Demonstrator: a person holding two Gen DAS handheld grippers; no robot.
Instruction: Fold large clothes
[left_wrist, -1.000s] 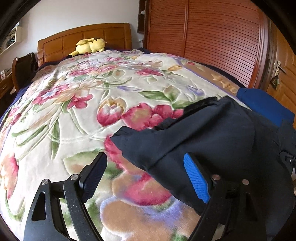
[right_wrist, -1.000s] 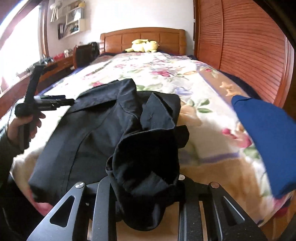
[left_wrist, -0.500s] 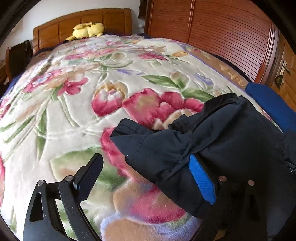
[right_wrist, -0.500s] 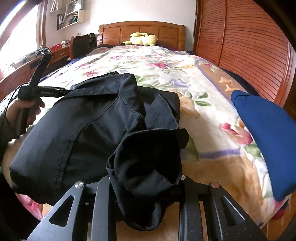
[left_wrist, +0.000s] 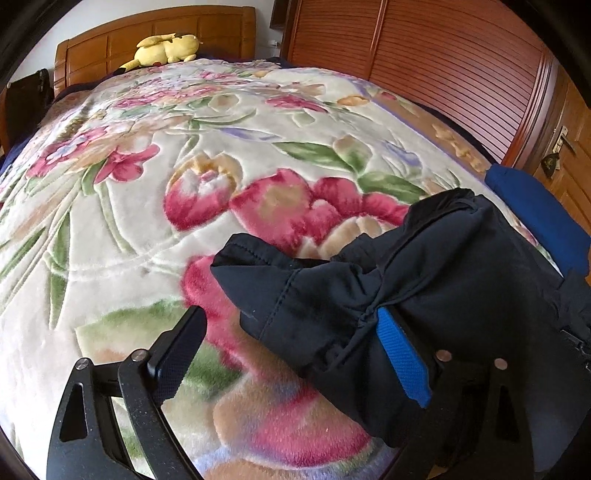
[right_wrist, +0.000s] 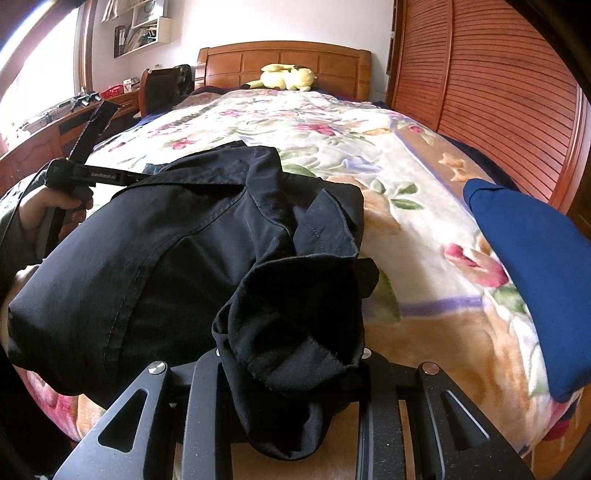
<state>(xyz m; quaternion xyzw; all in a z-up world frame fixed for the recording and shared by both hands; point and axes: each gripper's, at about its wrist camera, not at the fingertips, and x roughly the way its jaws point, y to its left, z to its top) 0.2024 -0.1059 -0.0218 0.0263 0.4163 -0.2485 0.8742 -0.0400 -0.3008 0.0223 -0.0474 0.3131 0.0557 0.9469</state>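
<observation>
Big wooden bed (right_wrist: 284, 64) with a floral blanket (left_wrist: 184, 184), slatted wardrobe doors (right_wrist: 498, 92) alongside, bright window (right_wrist: 33, 70) lit the desk (right_wrist: 40, 144).

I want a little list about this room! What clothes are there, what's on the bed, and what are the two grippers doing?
place: bed with a floral blanket
main garment: black garment, bunched and not yet folded flat
other fabric: blue cloth at the bed's right edge
toy: yellow plush toy by the wooden headboard
left gripper: open, the garment's edge draped over its blue-padded finger
right gripper: shut on a wad of the black garment
</observation>
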